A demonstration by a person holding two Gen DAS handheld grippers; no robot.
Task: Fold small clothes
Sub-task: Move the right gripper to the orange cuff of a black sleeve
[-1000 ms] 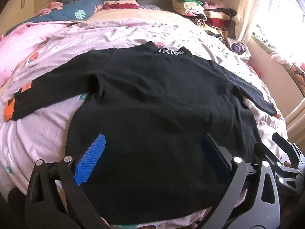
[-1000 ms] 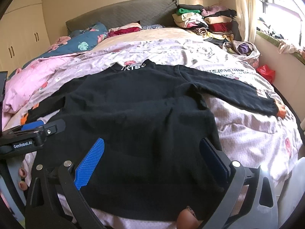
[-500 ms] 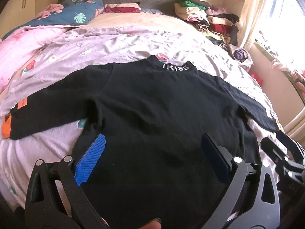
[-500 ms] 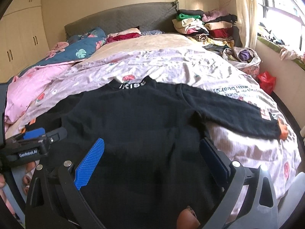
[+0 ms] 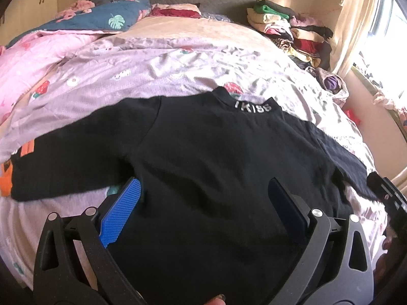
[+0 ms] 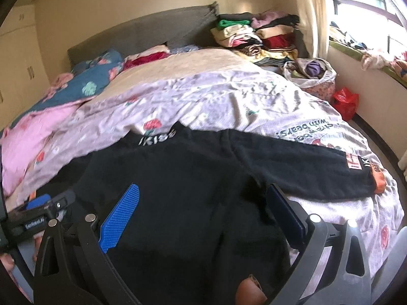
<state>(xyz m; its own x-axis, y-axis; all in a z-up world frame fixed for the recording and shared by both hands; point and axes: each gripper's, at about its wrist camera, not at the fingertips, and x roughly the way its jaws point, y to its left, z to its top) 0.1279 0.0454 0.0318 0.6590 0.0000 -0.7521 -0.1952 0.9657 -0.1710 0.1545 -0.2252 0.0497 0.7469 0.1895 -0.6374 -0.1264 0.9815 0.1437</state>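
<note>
Pile of folded clothes point(image 5: 287, 30) at the far right of the bed point(image 5: 178, 58), blue leaf-print quilt point(image 5: 101, 17) far left, red bag point(image 6: 344, 100) on the floor by the window. Nothing sits on the black sweater point(image 5: 216, 167) (lettered collar facing away). Compared to a second ago both cameras have pushed in further over it, so it fills more of each view. It lies flat, sleeves spread, under and between the left gripper point(image 5: 203, 198) and right gripper point(image 6: 203, 200); both sets of jaws spread wide, gripping nothing.
</note>
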